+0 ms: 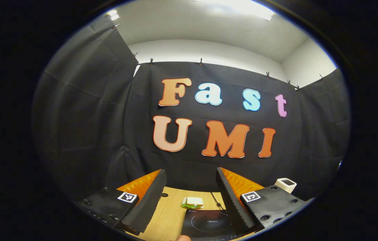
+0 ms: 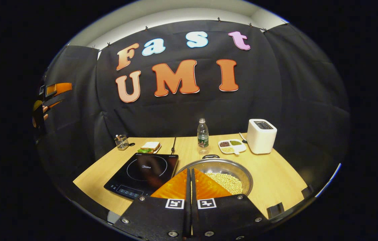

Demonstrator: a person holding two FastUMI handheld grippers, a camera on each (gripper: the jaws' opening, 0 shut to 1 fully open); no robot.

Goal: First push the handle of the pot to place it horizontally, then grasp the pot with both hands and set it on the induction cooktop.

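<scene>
A pale wooden bench (image 2: 276,177) stands inside a booth walled with black cloth. In the right gripper view, the right gripper (image 2: 189,180) sits nearest, its two fingers pressed together with nothing between them, poised over the near rim of the pot (image 2: 224,167). The pot is a wide steel bowl holding yellowish beans (image 2: 227,180), and it rests on the bench just right of the induction cooktop (image 2: 143,172), its far handle (image 2: 210,156) by the far rim. Beyond them stand a water bottle (image 2: 203,132), a divided dish of beans (image 2: 231,146), a white toaster (image 2: 261,135), a sandwich (image 2: 149,146) and a small holder (image 2: 121,142). At the far left edge the left gripper (image 2: 53,95) hangs high in a hand. In the left gripper view, that gripper (image 1: 190,190) has its fingers spread wide apart, empty, above the cooktop (image 1: 209,222) and the sandwich (image 1: 193,202).
</scene>
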